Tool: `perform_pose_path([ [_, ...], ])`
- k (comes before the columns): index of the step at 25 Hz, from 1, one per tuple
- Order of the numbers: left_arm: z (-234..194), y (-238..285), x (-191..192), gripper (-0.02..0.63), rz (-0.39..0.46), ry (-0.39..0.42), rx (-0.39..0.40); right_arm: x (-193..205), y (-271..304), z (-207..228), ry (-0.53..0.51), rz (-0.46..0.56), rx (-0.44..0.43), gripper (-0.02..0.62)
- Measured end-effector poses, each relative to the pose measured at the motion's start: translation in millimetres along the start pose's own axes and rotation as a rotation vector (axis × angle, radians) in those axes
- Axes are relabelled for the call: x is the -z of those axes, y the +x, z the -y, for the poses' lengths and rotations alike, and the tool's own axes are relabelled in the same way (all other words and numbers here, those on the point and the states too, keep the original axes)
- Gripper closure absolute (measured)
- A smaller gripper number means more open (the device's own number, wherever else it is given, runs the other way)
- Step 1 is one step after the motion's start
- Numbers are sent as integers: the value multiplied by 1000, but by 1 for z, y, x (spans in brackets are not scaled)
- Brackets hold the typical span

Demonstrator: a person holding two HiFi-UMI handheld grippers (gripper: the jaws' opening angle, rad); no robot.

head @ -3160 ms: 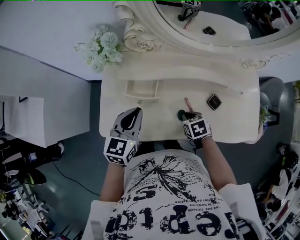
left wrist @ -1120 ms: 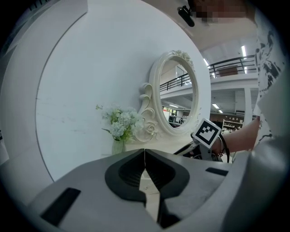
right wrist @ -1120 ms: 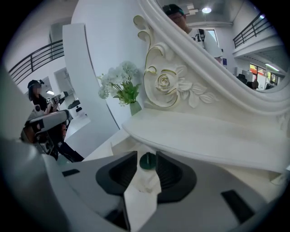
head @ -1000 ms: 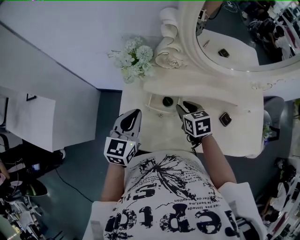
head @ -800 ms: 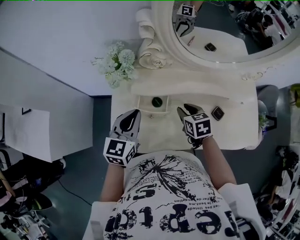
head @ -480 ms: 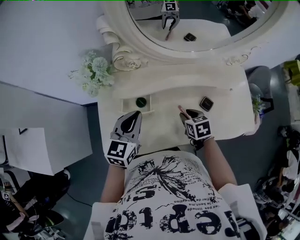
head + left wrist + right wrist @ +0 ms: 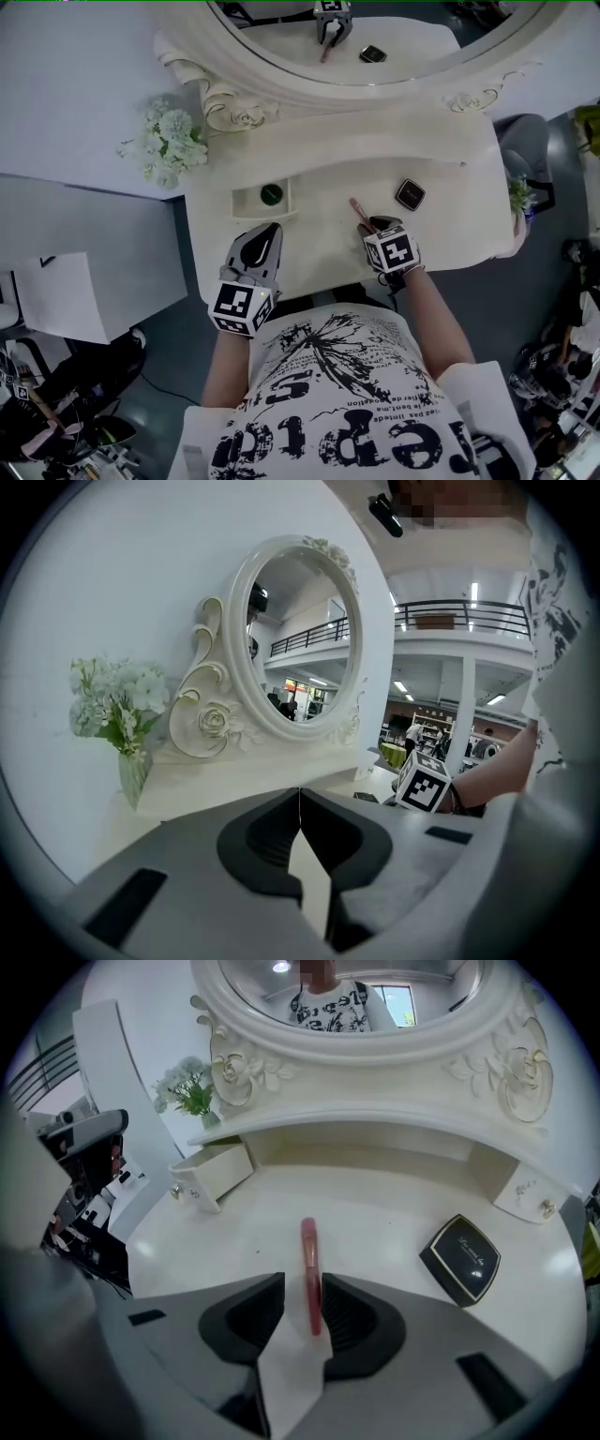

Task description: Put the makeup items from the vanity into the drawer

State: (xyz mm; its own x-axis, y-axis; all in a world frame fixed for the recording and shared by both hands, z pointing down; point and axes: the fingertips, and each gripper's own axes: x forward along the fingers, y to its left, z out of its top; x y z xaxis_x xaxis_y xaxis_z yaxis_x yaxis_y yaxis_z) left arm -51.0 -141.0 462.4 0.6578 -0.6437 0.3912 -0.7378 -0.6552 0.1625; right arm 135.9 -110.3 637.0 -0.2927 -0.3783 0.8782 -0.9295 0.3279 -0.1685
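A slim pink lip tube (image 7: 308, 1241) lies on the white vanity top (image 7: 441, 234), with a black square compact (image 7: 410, 194) to its right. My right gripper (image 7: 302, 1285) stands over the near end of the tube (image 7: 358, 211), its jaws apart on either side. The tube lies against the right jaw, with a gap to the left one. The small drawer (image 7: 246, 200) at the left is pulled out and holds a round dark green item (image 7: 272, 194). My left gripper (image 7: 260, 246) hovers shut and empty by the table's front edge.
An oval mirror (image 7: 309, 80) with a carved white frame stands at the back above a raised shelf (image 7: 375, 150). A vase of white flowers (image 7: 166, 141) sits at the far left. A second small drawer front (image 7: 530, 1196) is at the right.
My right gripper has moved from the open drawer rightward to the pink tube. The green item, at the gripper three seconds ago, now lies in the drawer. The left gripper has stayed put.
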Motion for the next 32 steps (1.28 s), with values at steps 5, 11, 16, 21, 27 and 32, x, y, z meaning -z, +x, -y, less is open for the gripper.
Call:
perform_pose_path([
  [5, 3, -3, 6, 584, -6, -16, -21, 4, 2, 8, -26, 8, 61, 540],
  [11, 0, -10, 3, 584, 15, -26, -55, -2, -3, 6, -61, 7, 42, 541],
  [16, -8, -19, 0, 584, 39, -34, -76, -30, -17, -14, -62, 72, -20, 541],
  [21, -24, -33, -7, 584, 70, -33, -112, -74, -26, -47, -115, 141, -82, 541],
  [27, -55, -61, -11, 584, 98, -39, -174, -117, -23, -97, -184, 186, -173, 541],
  [32, -84, -85, -4, 584, 105, -61, -236, -141, -6, -141, -253, 173, -235, 541],
])
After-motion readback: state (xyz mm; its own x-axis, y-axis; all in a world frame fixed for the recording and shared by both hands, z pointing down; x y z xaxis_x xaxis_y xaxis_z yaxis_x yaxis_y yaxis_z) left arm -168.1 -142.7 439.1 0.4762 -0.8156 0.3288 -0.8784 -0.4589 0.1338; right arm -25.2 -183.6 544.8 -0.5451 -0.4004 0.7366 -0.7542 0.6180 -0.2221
